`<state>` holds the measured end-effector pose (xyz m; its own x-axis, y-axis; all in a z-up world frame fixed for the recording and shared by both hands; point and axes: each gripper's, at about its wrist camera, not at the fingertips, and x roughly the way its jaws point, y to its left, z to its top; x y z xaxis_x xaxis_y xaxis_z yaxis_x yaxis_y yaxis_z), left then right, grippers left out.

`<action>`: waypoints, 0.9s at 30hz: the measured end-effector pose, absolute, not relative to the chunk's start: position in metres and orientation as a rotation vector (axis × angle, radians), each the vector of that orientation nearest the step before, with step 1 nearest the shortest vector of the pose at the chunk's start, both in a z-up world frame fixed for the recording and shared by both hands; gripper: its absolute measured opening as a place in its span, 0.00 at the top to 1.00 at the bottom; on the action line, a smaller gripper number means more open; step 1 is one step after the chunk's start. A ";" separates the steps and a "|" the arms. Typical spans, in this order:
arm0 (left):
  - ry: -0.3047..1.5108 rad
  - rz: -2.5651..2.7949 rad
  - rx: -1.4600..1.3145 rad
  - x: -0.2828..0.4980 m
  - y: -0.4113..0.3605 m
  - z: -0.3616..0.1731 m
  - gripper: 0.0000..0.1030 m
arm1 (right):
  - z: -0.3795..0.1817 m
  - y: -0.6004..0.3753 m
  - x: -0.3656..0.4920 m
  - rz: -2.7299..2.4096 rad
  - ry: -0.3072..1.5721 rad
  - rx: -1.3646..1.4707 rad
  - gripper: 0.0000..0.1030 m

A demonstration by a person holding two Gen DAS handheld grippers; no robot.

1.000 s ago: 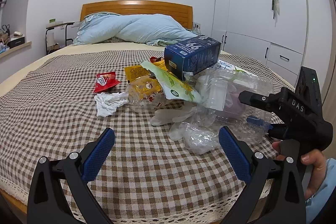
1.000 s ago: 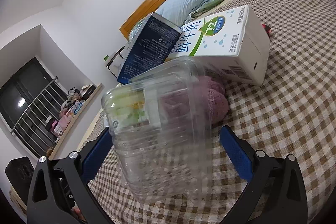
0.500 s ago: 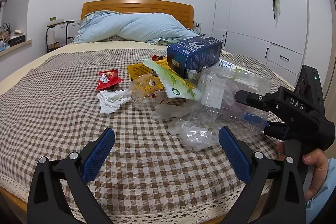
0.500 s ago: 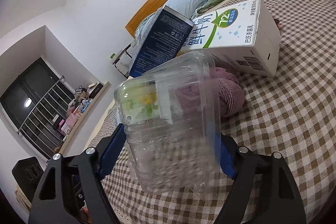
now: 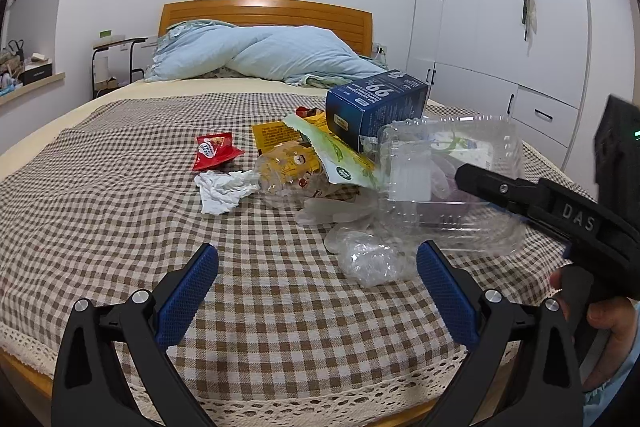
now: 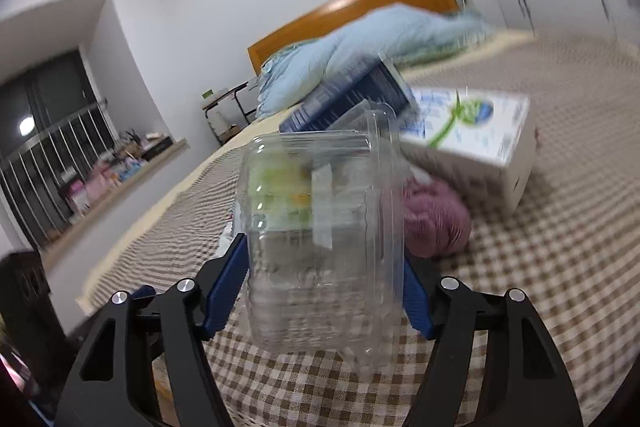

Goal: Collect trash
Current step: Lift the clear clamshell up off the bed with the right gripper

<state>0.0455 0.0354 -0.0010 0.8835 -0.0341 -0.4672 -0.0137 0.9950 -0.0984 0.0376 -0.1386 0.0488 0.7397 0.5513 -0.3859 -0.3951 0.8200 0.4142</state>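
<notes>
On blue box [image 5: 374, 107], "99", gripper body [image 5: 576, 223], "DAS"

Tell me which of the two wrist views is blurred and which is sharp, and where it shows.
Right wrist view: motion-smeared; the white milk carton and checked bedspread streak, while the clear plastic clamshell box between the right tongs stays fairly readable. Left wrist view: sharp, with fisheye bending at the white wardrobe.
</notes>
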 end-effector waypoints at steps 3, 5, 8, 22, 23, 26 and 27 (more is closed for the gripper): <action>0.483 -0.006 -0.102 0.044 0.037 0.000 0.07 | 0.060 -0.128 0.020 0.471 0.447 0.194 0.36; 0.481 0.002 -0.105 0.043 0.040 0.001 0.07 | 0.067 -0.119 0.007 0.412 0.391 0.087 0.36; 0.481 0.016 -0.114 0.041 0.044 0.002 0.07 | 0.070 -0.109 -0.009 0.317 0.337 -0.051 0.36; 0.492 0.053 -0.163 0.039 0.061 0.003 0.07 | 0.034 -0.086 -0.015 0.304 0.433 -0.260 0.36; 0.491 0.054 -0.163 0.039 0.061 0.003 0.07 | 0.034 -0.087 -0.015 0.328 0.444 -0.242 0.36; 0.490 0.057 -0.164 0.038 0.063 0.004 0.07 | 0.037 -0.080 -0.013 0.369 0.462 -0.209 0.33; 0.490 0.058 -0.165 0.038 0.064 0.004 0.07 | 0.039 -0.080 -0.013 0.379 0.463 -0.199 0.31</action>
<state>0.0377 0.0637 0.0040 0.8808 0.0164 -0.4733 -0.0954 0.9851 -0.1434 -0.0134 -0.0801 0.0389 0.8268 0.3096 -0.4697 -0.3987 0.9115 -0.1010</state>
